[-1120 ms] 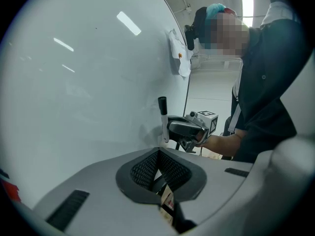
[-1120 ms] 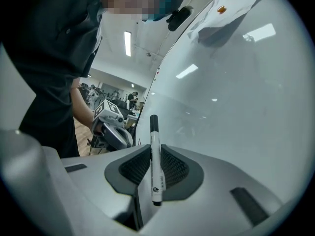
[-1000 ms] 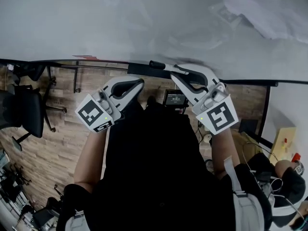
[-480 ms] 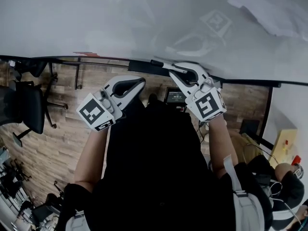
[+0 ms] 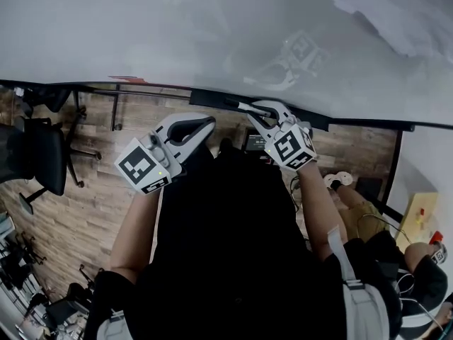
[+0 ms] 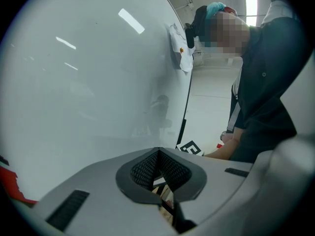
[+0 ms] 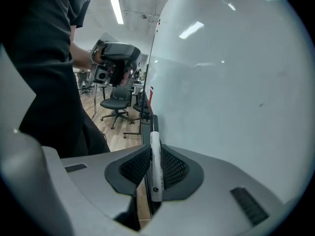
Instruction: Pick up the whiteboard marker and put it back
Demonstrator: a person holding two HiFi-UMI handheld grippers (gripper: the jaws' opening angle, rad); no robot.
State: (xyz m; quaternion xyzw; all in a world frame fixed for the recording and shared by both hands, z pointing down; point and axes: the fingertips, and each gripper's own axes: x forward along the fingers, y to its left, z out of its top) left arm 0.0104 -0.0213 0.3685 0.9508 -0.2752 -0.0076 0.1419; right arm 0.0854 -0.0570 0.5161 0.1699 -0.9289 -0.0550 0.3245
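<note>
The right gripper's jaws grasp the marker at the whiteboard's tray, the left gripper's jaws are closed empty, and the marker is best lowered level along the tray before letting go.

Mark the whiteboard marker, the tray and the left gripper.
whiteboard marker (image 7: 155,168), right gripper view, mid white barrel between the jaws.
tray (image 5: 207,98), head view, left end of the dark ledge.
left gripper (image 6: 158,161), left gripper view, at the closed jaw tips.
</note>
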